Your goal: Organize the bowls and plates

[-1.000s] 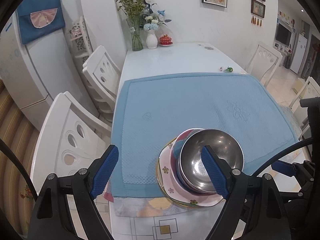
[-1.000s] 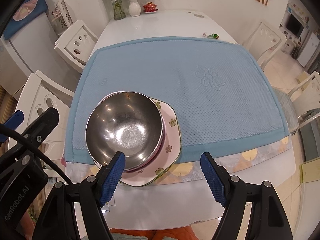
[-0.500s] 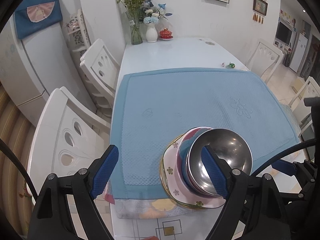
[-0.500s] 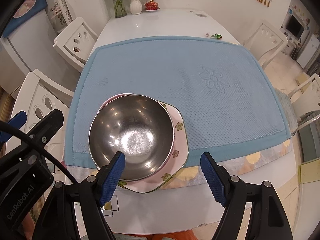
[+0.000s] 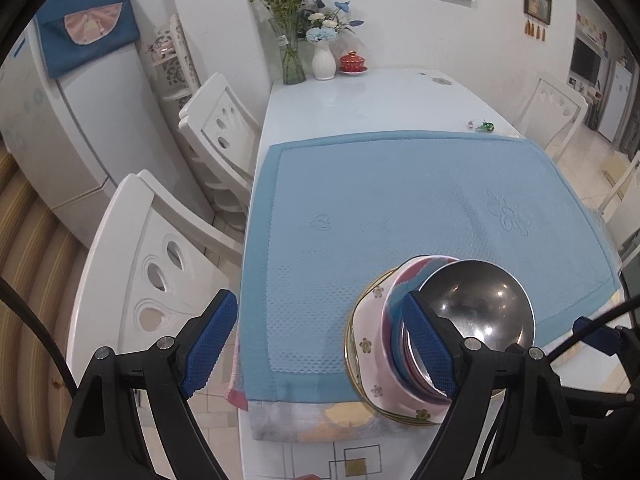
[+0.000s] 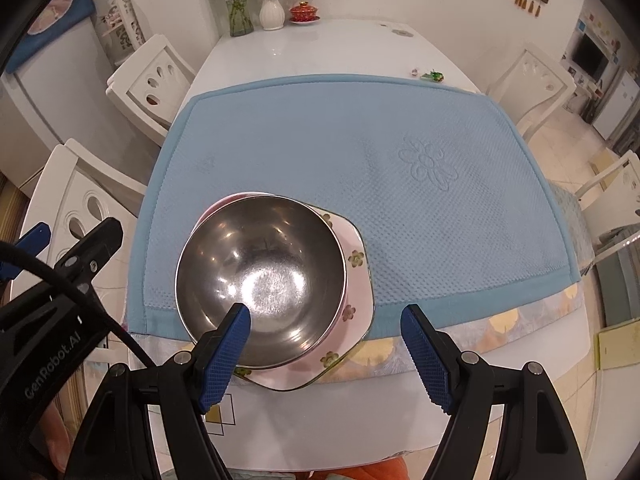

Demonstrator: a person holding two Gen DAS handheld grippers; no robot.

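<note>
A steel bowl (image 6: 260, 276) (image 5: 480, 304) sits nested on a pink and blue bowl (image 5: 394, 292), and both rest on a pink flowered plate (image 6: 354, 280) (image 5: 366, 344) at the near edge of the blue mat (image 6: 360, 152) (image 5: 360, 208). My right gripper (image 6: 326, 314) hovers open above the stack's right side, its left finger over the steel bowl's near rim. My left gripper (image 5: 318, 310) is open too, left of the stack, its right finger in front of the bowls. Neither holds anything.
The white table (image 6: 320, 44) carries vases with flowers (image 5: 304, 36), a red lidded cup (image 5: 352, 62) and a small green item (image 6: 434, 76) at its far end. White chairs (image 5: 152, 264) (image 6: 532, 84) stand along both sides. A fridge (image 5: 60, 120) is at far left.
The left gripper shifted left and a bit lower, so the stack slid right in its view. In the right wrist view the stack drifted slightly right and nearer. The dishes themselves stayed put.
</note>
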